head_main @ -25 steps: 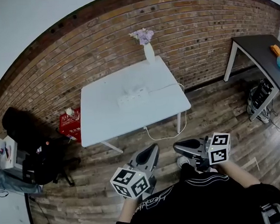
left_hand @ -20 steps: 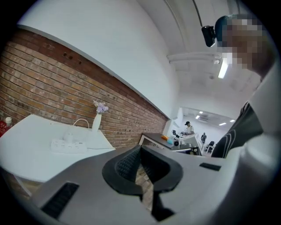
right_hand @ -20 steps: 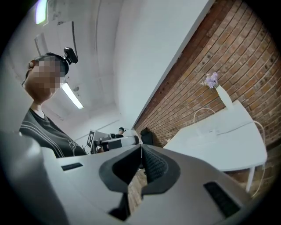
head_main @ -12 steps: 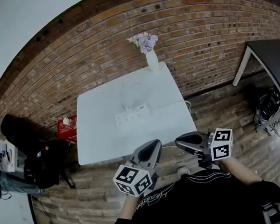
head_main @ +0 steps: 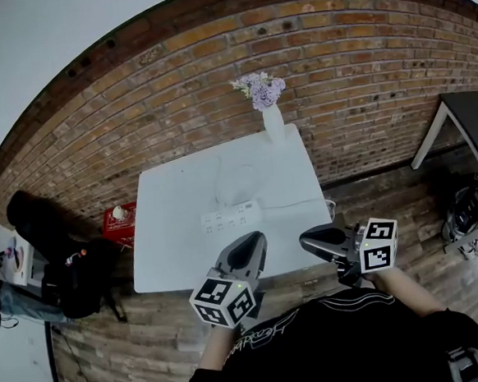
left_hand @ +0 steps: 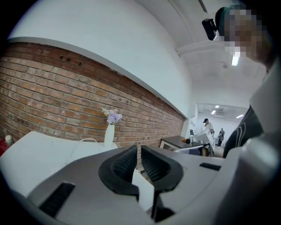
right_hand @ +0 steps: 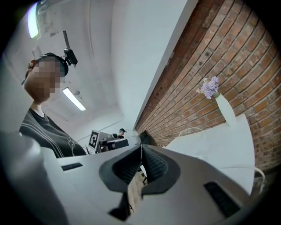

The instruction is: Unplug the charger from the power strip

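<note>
While both claws hang over the near edge of the counter (head_main: 168, 233), neither touches anything.

Count: two claws, one counter, one power strip, one vase, one cable.

- Left claw (head_main: 255, 239): jaws closed together, nothing between them; the same in its own view (left_hand: 137, 160).
- Right claw (head_main: 305, 238): jaws closed, empty; the same in its own view (right_hand: 141, 162).
- Power strip (head_main: 231, 219): white, lying flat near the middle of the counter, just beyond the left claw's tip and apart from it. The charger cannot be told apart on it at this size.
- Cable (head_main: 297, 201): thin, white, running from the strip toward the counter's right edge.
- Vase (head_main: 273, 124): white, upright at the far edge, holding pale purple flowers (head_main: 260, 90); well apart from the strip.

Around: a brick wall (head_main: 335, 55) behind the counter, a red crate (head_main: 120, 223) on the floor at its left, and a dark table (head_main: 473, 126) far right.
</note>
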`<state>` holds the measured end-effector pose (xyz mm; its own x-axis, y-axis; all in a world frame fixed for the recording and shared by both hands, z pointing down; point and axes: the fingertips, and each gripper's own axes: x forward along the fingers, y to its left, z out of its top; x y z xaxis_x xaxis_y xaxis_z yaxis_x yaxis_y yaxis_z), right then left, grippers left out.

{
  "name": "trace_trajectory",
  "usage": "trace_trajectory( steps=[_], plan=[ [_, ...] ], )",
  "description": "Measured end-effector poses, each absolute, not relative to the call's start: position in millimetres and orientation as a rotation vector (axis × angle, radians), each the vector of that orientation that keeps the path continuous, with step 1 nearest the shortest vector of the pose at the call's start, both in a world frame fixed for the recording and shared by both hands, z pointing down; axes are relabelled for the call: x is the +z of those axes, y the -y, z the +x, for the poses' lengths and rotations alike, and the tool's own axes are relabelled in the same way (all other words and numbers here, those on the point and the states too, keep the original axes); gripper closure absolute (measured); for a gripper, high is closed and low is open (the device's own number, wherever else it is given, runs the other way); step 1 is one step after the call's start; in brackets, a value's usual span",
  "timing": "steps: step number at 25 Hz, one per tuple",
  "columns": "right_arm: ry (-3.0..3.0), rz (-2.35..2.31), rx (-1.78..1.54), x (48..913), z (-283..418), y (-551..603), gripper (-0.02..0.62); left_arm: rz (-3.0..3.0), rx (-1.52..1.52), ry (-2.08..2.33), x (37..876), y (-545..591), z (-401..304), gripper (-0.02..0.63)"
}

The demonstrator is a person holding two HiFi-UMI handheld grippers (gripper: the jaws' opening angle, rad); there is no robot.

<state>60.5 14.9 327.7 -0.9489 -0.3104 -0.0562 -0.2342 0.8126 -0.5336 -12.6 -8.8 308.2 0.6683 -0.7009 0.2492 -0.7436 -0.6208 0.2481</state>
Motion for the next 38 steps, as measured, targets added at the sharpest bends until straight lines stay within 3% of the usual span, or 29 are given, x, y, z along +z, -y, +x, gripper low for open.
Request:
trace_trajectory(
  steps=[6,20,29,38],
  plan=[
    [-2.876,-0.397,-0.862,344,45,2,0.597,2.473,0.191,1.267,322,33,-49,0.592],
    [-2.822,-0.49,-1.066,391,15,77,0.597,2.243,0.315,1.372,411,135,-124,0.428],
    [-2.845,-0.603,-1.108,424,7,137,0.597,2.149,0.469,1.359,483,189,-144,0.369],
    [-2.906,-0.639,-1.14,438,-18,167,0.597,2.093,0.631,1.315,523,209,-153,0.364]
  ],
)
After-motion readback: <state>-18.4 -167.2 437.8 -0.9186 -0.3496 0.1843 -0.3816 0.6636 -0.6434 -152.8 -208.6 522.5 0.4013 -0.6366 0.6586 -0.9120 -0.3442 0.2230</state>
